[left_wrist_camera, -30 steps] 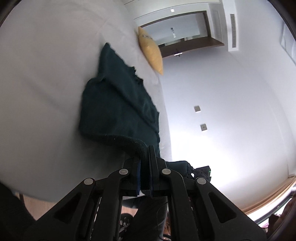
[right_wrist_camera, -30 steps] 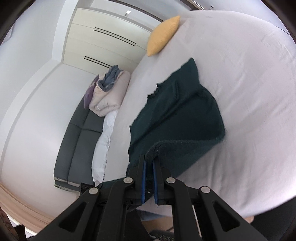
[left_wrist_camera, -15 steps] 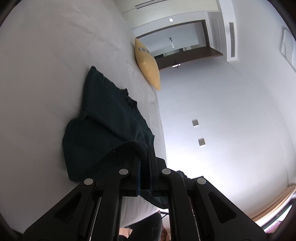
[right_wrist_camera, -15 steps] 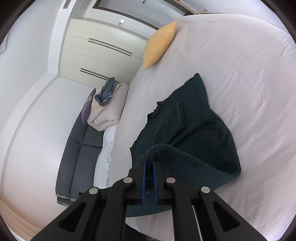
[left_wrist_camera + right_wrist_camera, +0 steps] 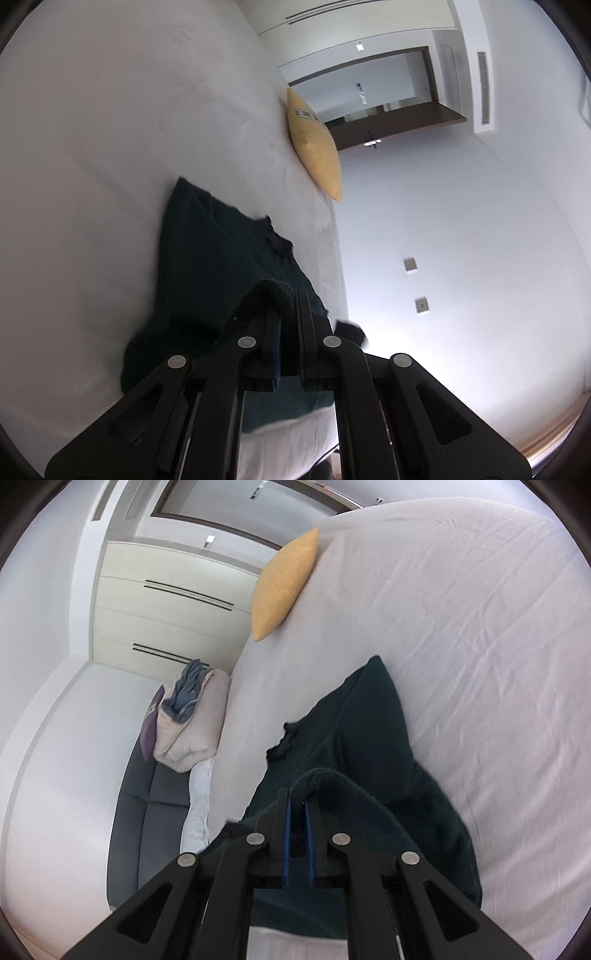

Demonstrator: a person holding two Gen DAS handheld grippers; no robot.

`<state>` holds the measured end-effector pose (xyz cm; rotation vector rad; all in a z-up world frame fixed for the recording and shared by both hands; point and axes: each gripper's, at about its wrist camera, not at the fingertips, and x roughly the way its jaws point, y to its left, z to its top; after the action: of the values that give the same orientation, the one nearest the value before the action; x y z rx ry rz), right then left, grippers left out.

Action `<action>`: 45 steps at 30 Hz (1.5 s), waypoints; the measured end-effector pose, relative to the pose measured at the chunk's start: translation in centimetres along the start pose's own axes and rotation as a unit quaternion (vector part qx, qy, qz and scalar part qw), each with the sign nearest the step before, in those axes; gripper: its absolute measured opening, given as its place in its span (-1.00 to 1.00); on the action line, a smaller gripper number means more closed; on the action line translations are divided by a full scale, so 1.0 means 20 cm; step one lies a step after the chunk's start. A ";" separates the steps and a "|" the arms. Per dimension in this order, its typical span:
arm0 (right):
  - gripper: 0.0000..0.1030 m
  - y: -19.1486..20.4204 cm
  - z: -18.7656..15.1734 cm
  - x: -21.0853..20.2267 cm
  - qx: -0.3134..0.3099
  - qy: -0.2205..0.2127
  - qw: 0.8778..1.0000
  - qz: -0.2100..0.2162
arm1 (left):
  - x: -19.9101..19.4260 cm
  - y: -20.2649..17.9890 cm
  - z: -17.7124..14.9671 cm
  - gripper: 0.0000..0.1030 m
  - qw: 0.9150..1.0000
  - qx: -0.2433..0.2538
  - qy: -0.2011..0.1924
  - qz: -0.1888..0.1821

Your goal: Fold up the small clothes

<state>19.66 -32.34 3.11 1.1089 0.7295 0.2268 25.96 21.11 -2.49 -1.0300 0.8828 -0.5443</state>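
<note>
1. Two black two-finger grippers each pinch the thick knitted hem of one dark green knitted garment (image 5: 221, 258): the left gripper (image 5: 289, 317) is clamped on the hem at lower centre of its view, the right gripper (image 5: 298, 812) likewise in its own view.
2. From each pair of narrow jaws the held hem arches up and drops away, raised above the flat part.
3. Beyond the jaws, the garment's body lies spread on the white wrinkled bed sheet (image 5: 480, 646), its notched neckline toward the far edge.
4. Farther off, a yellow pillow (image 5: 284, 583) rests at the bed's edge, upper centre.
5. At left in the right view, a grey sofa (image 5: 147, 805) carries a folded beige duvet (image 5: 192, 720).
</note>
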 end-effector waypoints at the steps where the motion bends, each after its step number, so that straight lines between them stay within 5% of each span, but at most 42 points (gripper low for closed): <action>1: -0.85 0.00 0.02 0.03 0.002 -0.002 1.000 -0.004 | 0.03 0.01 0.03 -0.91 1.000 -0.001 -0.001 0.004; 15: -0.85 -0.10 0.29 0.33 0.036 -0.011 0.998 -0.048 | 0.45 0.16 0.37 -0.91 0.998 -0.025 -0.012 0.050; 37: -0.84 -0.29 0.45 0.56 0.108 -0.020 0.990 -0.083 | 0.97 0.41 0.57 -0.90 0.993 -0.027 0.006 0.114; 40: -0.61 -0.31 0.46 0.57 0.132 -0.026 0.989 -0.063 | 1.02 0.45 0.58 -0.88 0.993 -0.036 0.015 0.111; 43: -0.23 -0.30 0.47 0.55 0.127 -0.044 0.990 -0.049 | 1.01 0.46 0.60 -0.73 0.993 -0.039 0.017 0.110; 44: -0.11 -0.29 0.47 0.53 0.124 -0.053 0.990 -0.045 | 0.99 0.46 0.61 -0.47 0.993 -0.035 0.009 0.116; 45: -0.06 -0.29 0.47 0.51 0.127 -0.065 0.989 -0.044 | 0.97 0.46 0.61 0.01 0.993 -0.034 -0.003 0.117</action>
<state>32.19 -36.70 -3.90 1.3162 0.7015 -0.0145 46.82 16.68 -14.98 -0.9724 1.0062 -0.3151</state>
